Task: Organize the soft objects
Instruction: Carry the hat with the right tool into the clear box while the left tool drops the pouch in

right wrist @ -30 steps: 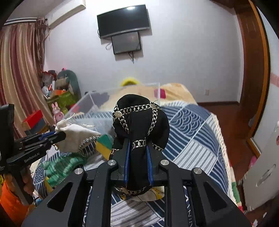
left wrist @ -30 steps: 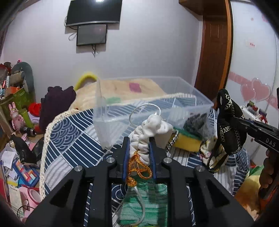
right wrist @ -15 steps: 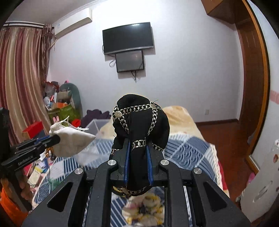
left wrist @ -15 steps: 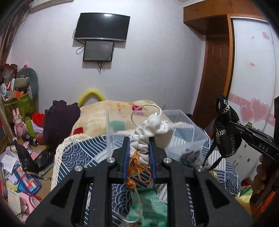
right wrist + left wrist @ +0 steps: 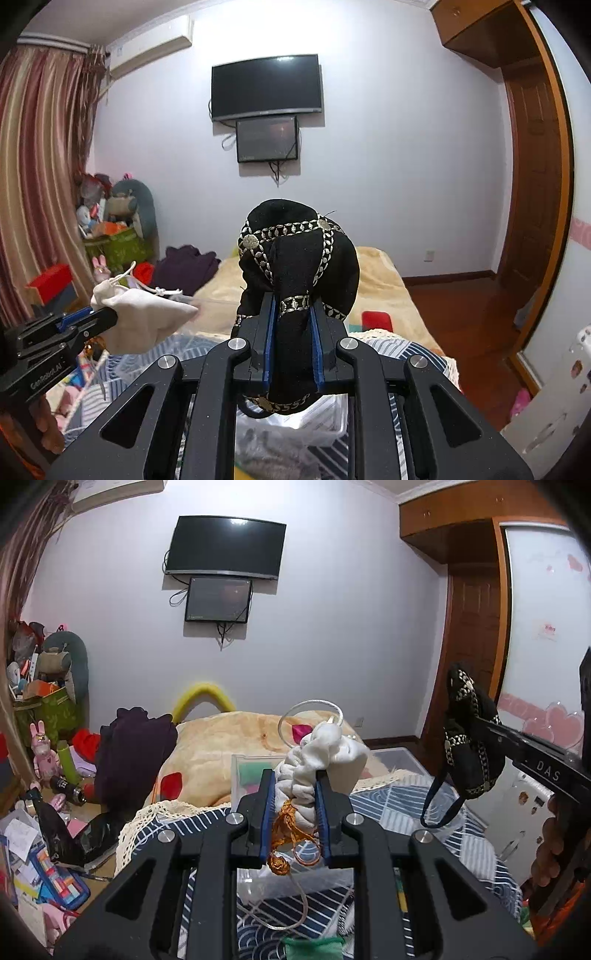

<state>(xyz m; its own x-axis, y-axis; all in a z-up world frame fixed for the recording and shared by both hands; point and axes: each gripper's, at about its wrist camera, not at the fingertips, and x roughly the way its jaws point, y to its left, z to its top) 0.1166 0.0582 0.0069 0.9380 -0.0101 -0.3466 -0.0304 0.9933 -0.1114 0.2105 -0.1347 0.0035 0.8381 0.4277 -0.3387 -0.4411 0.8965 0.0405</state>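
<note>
Pouches (image 5: 317, 760) (image 5: 299, 280) sit clamped between both grippers' jaws, bulging beyond them.

Bed covered by navy-and-white patterned quilt (image 5: 436, 805) with cream lace edging. Clear plastic storage bin (image 5: 397, 758) resting on the quilt. Beyond it, tan fleece blanket (image 5: 229, 738) spread across the bed, dark purple garment heap (image 5: 133, 753) at its left edge. Green knitted cloth (image 5: 310, 947) on quilt, near side.
</note>
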